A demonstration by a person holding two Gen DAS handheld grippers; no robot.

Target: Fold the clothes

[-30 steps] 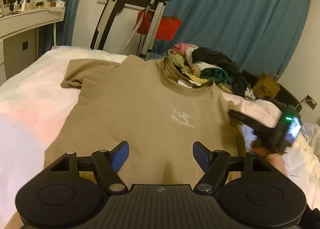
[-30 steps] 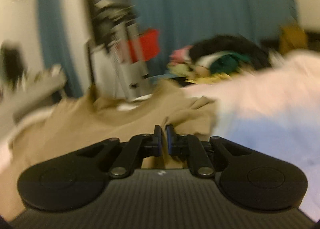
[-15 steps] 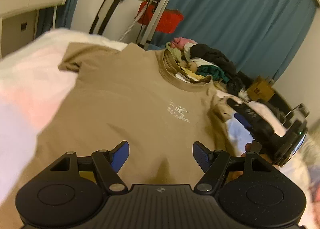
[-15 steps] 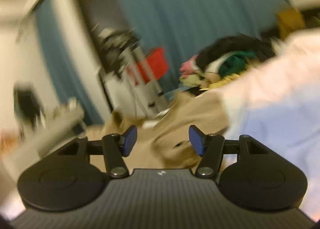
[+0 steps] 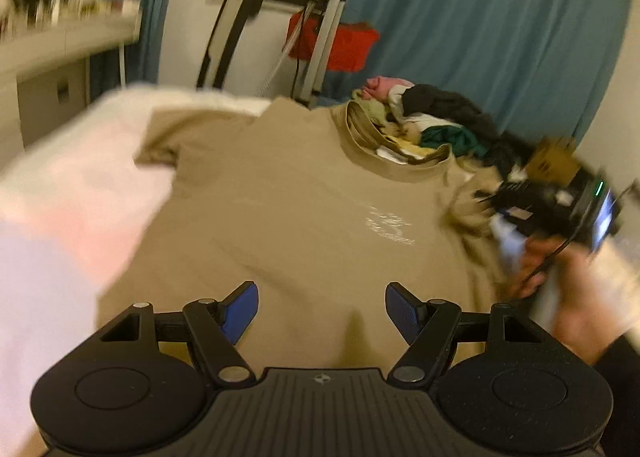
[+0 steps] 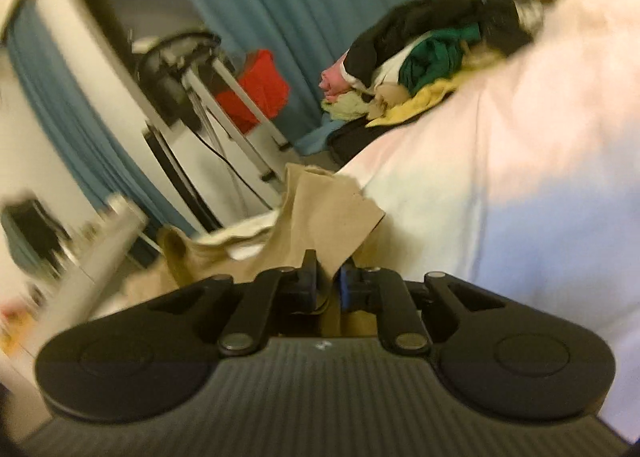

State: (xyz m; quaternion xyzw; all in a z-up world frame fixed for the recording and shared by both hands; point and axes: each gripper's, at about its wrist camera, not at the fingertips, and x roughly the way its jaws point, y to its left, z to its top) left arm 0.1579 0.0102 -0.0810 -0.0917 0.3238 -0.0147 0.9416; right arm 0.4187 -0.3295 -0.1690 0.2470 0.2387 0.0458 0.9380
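Tan cotton T-shirt [image 5: 304, 217] lies flat, chest up, mid-frame on white bed sheet [image 5: 72, 193], spread for folding. Right gripper [image 6: 329, 284] is clamped on the sleeve edge at lower centre, prob. to start the side fold. Left gripper [image 5: 322, 303] is wide apart w/ nothing held; shirt hem sits just beyond its tips.

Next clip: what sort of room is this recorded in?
Most likely a bedroom: a tan T-shirt is spread on a bed with white bedding, a pile of unfolded clothes behind it, and teal curtains.
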